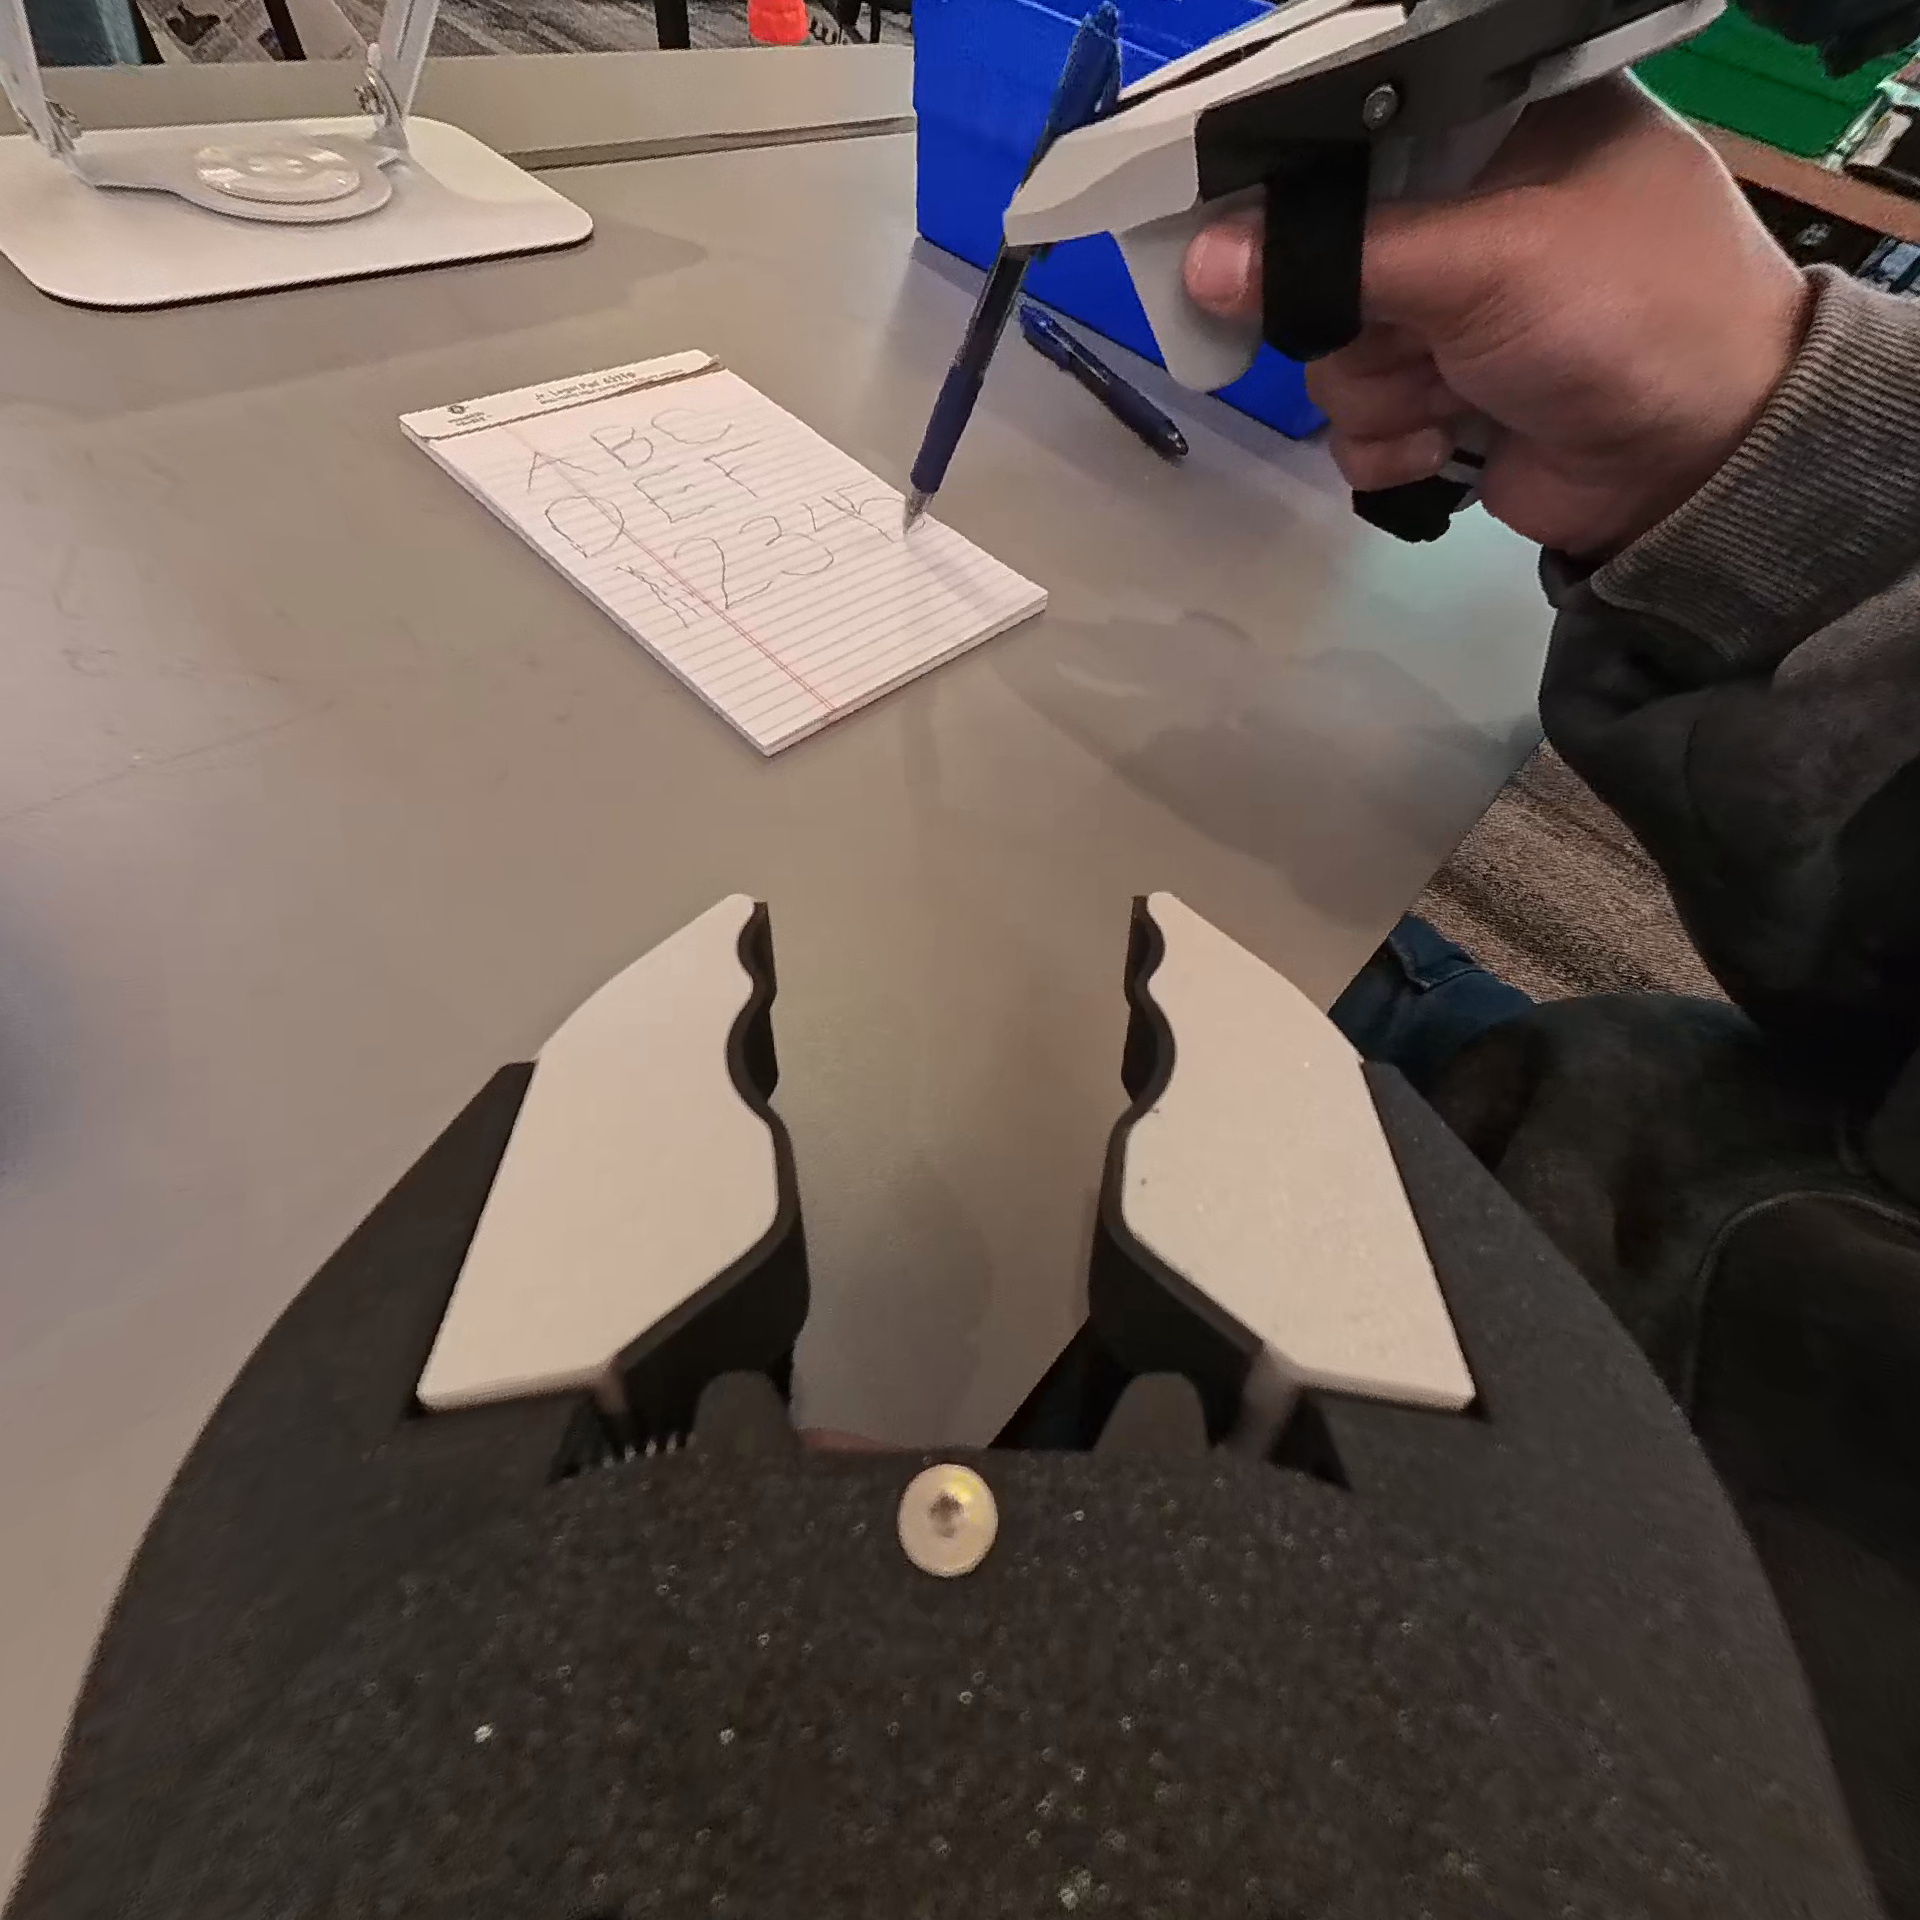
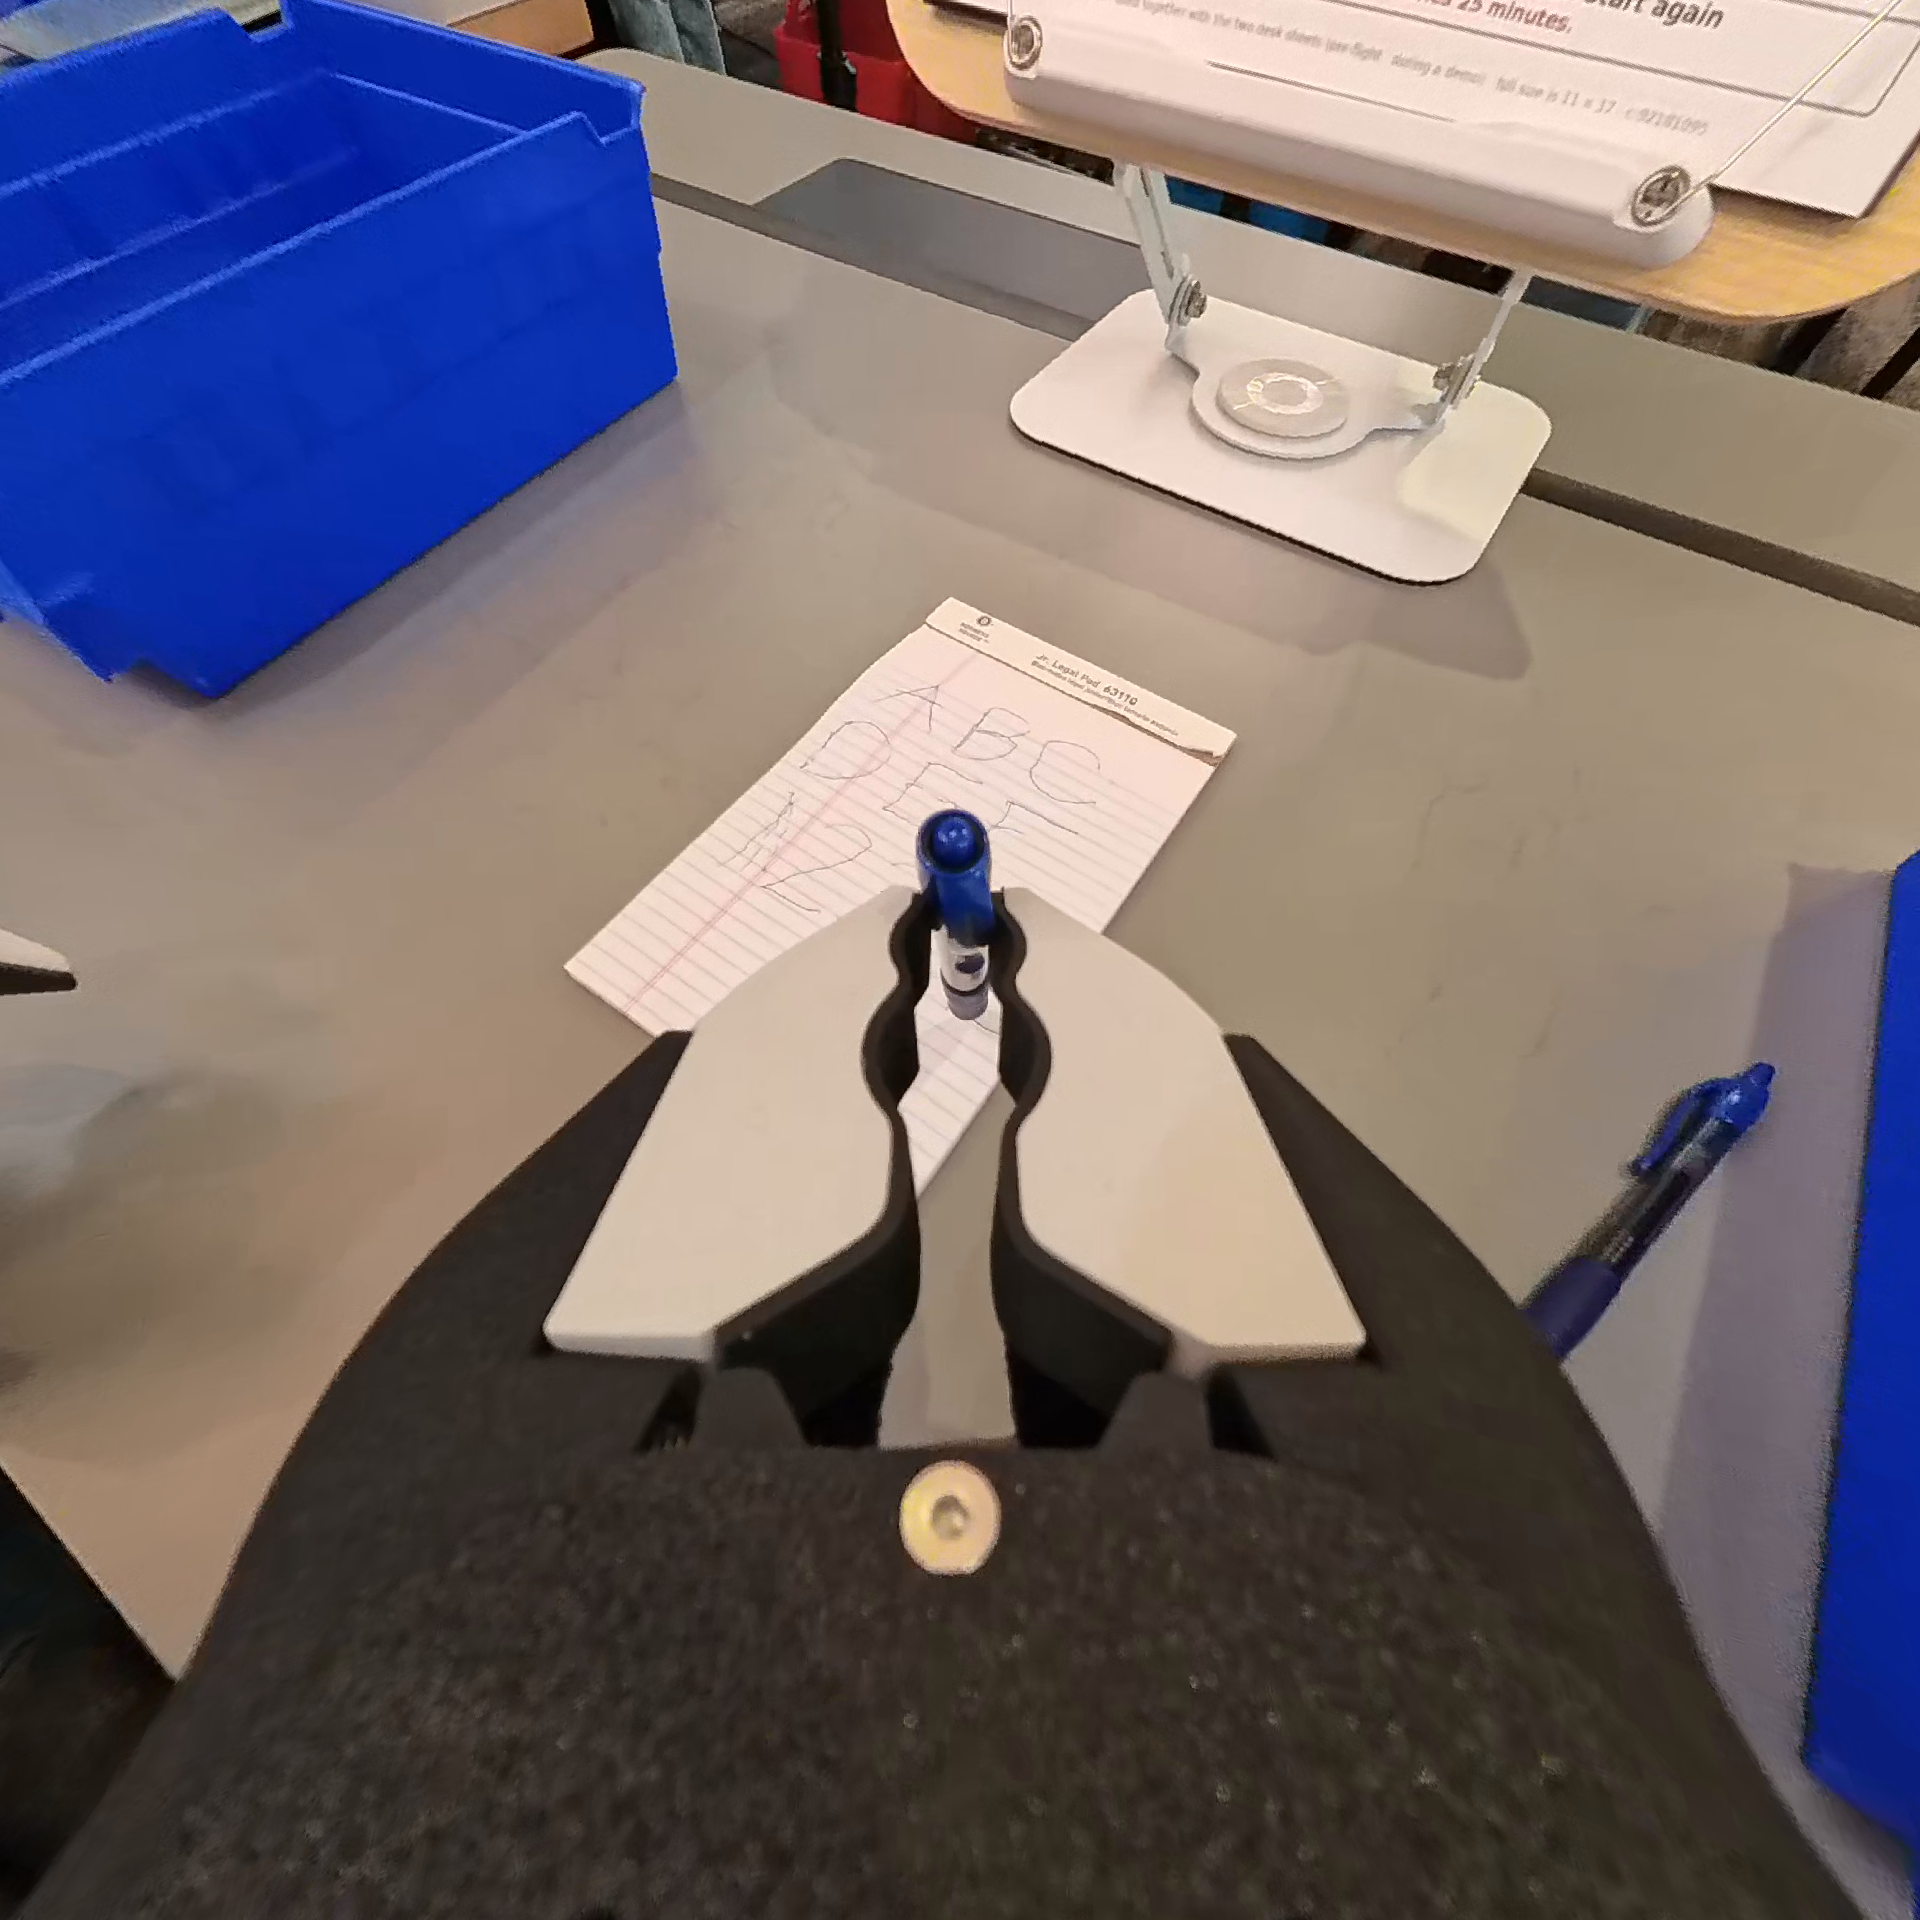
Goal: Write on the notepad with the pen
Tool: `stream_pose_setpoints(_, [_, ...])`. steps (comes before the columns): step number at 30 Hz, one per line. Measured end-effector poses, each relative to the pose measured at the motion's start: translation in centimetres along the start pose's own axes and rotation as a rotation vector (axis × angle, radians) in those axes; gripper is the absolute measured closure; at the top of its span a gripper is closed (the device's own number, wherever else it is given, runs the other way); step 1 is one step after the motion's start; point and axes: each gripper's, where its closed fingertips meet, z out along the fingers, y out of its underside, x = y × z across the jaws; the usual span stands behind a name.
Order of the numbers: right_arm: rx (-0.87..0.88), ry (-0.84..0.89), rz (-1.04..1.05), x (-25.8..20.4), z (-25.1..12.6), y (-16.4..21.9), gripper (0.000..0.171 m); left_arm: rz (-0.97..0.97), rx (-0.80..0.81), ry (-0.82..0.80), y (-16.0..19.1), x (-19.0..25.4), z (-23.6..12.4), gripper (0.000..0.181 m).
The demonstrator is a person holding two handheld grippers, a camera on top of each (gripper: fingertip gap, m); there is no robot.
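Note:
A white lined notepad (image 1: 727,540) lies on the grey table (image 1: 260,727), with handwriting on its upper lines. It also shows in the right wrist view (image 2: 1039,790). My right gripper (image 2: 958,914) is shut on a blue pen (image 2: 954,862), held nearly upright. In the left wrist view the same pen (image 1: 961,384) slants down and its tip touches the pad's right edge beside the last written mark. My left gripper (image 1: 951,935) is open and empty, above the table in front of the pad.
A second blue pen (image 1: 1101,379) lies on the table beside a blue bin (image 1: 997,135); it also shows in the right wrist view (image 2: 1652,1195). A white document stand (image 2: 1288,436) sits behind the pad. A blue bin (image 2: 260,343) stands at the left.

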Motion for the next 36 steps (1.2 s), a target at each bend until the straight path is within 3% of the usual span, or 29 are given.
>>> stream_pose_setpoints(10, [0.007, -0.011, 0.009, 0.1, 0.2, -0.4, 0.161, -0.004, -0.004, -0.002, 0.1, -0.2, 0.1, 0.116])
stream_pose_setpoints(19, [0.174, -0.023, 0.021, -0.6, -5.7, -4.2, 0.161, -0.004, 0.0, -0.016, 0.1, -0.5, -0.1, 0.117])
stream_pose_setpoints(26, [0.319, -0.141, 0.175, -2.6, -9.9, -2.7, 0.161, 0.015, -0.01, -0.045, 0.2, -0.7, 0.0, 0.117])
stream_pose_setpoints(36, [0.281, -0.166, 0.167, -1.7, -10.4, -0.9, 0.161, 0.069, -0.043, -0.08, 0.2, -0.7, 1.2, 0.118])
